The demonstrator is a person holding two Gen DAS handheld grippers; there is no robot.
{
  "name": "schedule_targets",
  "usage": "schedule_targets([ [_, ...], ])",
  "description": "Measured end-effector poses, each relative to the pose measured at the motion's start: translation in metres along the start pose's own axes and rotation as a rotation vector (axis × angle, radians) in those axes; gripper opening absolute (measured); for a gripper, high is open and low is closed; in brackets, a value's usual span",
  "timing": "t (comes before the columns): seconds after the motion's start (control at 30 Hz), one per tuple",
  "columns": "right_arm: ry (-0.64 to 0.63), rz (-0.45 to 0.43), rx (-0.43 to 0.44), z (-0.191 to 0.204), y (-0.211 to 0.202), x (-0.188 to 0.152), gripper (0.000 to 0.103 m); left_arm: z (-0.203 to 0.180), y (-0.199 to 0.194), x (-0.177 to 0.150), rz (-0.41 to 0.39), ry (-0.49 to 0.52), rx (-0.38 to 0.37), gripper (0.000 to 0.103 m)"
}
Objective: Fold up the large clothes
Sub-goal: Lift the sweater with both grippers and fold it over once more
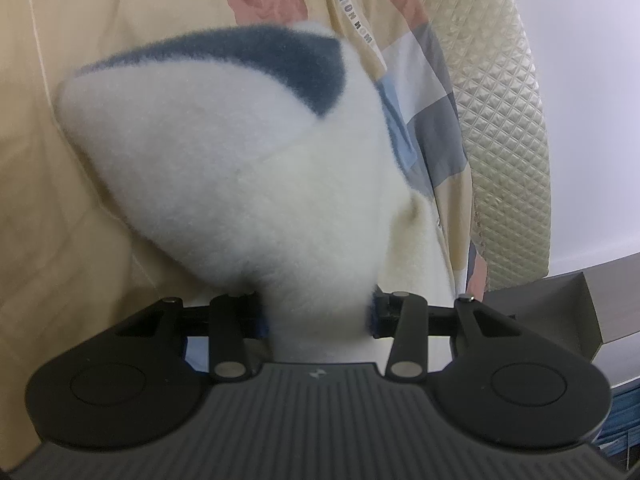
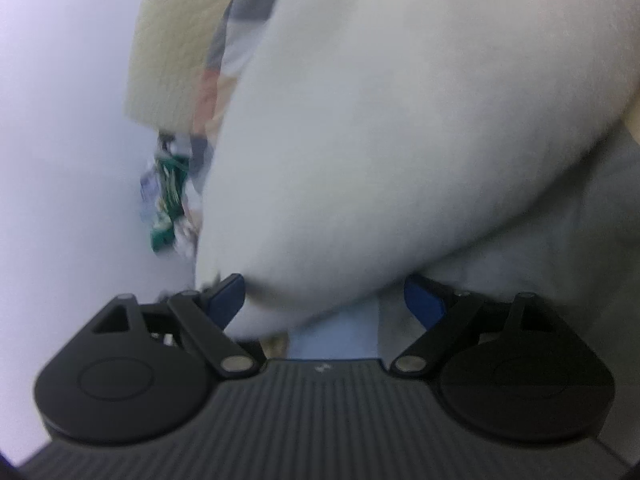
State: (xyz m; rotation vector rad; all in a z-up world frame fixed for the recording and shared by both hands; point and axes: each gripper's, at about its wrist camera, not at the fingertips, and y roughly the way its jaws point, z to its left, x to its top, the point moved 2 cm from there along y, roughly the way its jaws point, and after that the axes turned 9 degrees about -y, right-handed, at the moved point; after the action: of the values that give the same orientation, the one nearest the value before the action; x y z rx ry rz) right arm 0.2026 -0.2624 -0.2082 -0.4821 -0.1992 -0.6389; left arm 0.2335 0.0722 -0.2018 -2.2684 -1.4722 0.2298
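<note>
garment: white fluffy fleece garment (image 1: 224,168) w/ 1 dark blue-grey patch (image 1: 288,64) near its top edge; bunched into a rounded bulge, lifted off the bed, narrowing to a neck that runs down into the left gripper.
garment, right view: same white fleece (image 2: 380,120) fills most of the frame, blurred; its lower edge dips between the right fingers.
left gripper: left gripper (image 1: 316,312) pinching the narrowed neck of the fleece; blue pads press on it from both sides, fabric squeezed thin at the bite & flaring wide above.
left pose: aimed fwd & a bit downward over the bed, roughly level side to side.
right gripper: right gripper (image 2: 324,300) w/ fingers spread wide; left blue pad (image 2: 228,294) touches the fleece edge, right blue pad (image 2: 424,300) stands clear of it, so no pinch.
right pose: tilted a bit downward, rolled vs the room; wall & bedding run slanted across the frame. Heavy motion blur.
bed: beige sheet (image 1: 60,160), creased, lying under & behind the garment.
quilt: patchwork quilt (image 1: 424,112) in pink, grey, blue & cream w/ a printed text strip, just behind the fleece.
mat: cream diamond-quilted mat (image 1: 504,120) beside the quilt, against the wall.
wall: plain pale wall (image 1: 592,80).
clutter: green & white items (image 2: 168,200) by the wall in right view, too blurred to ID.
</note>
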Motion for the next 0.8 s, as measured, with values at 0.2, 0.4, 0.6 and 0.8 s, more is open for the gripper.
schedule_targets([
  [0.2,0.142,-0.148,-0.094,-0.023,-0.029,0.014,0.088,-0.001,-0.002,-0.001,-0.004,0.006,-0.013,0.048],
  [0.4,0.211,-0.203,-0.060,-0.036,-0.039,0.018,0.091,0.000,-0.004,-0.002,-0.004,0.008,-0.021,0.048],
  [0.6,0.092,-0.156,-0.072,-0.032,-0.025,0.031,0.088,0.000,-0.003,-0.002,-0.010,0.020,-0.021,0.048],
  [0.8,-0.039,-0.195,-0.091,-0.015,-0.039,0.035,0.050,-0.007,-0.006,-0.005,-0.016,0.060,-0.030,0.046],
])
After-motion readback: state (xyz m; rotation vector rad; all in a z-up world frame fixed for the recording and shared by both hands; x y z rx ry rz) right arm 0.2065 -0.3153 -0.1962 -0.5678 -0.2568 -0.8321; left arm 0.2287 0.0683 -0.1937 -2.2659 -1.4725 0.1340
